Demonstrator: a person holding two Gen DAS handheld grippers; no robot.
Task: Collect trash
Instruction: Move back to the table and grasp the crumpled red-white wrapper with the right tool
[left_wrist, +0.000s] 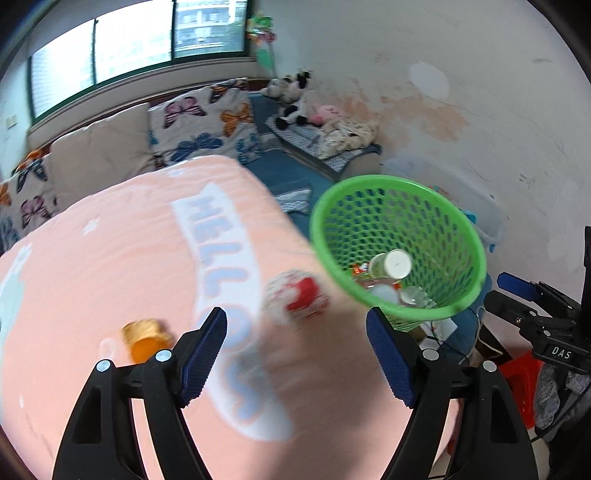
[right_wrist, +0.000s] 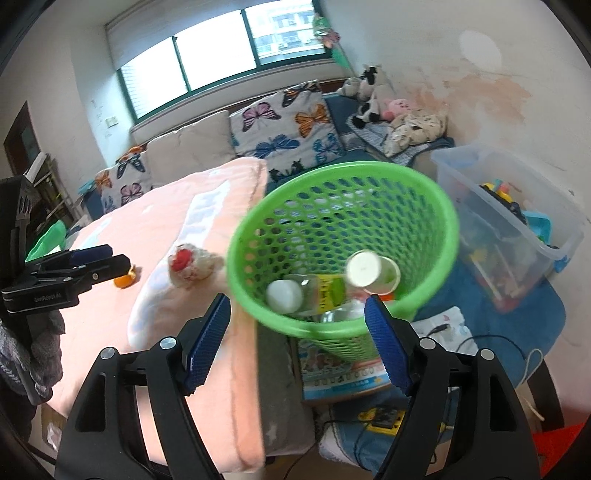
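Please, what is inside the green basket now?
Inside the green basket I can see a paper cup lying bottom up, a clear plastic bottle with a white cap and a yellow-green label, and some orange wrapper. The basket floor beneath them is covered.

Ahead of the claw, daylight pours through a wide green-framed window (right_wrist: 221, 55) above a long sofa with butterfly-print cushions (right_wrist: 284, 125). To its right stands a stained, peeling white wall (right_wrist: 498, 92), a clear plastic storage bin (right_wrist: 509, 206) at its foot.

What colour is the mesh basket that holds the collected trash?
The basket is bright green, walls and rim alike. It shows best in the right wrist view.
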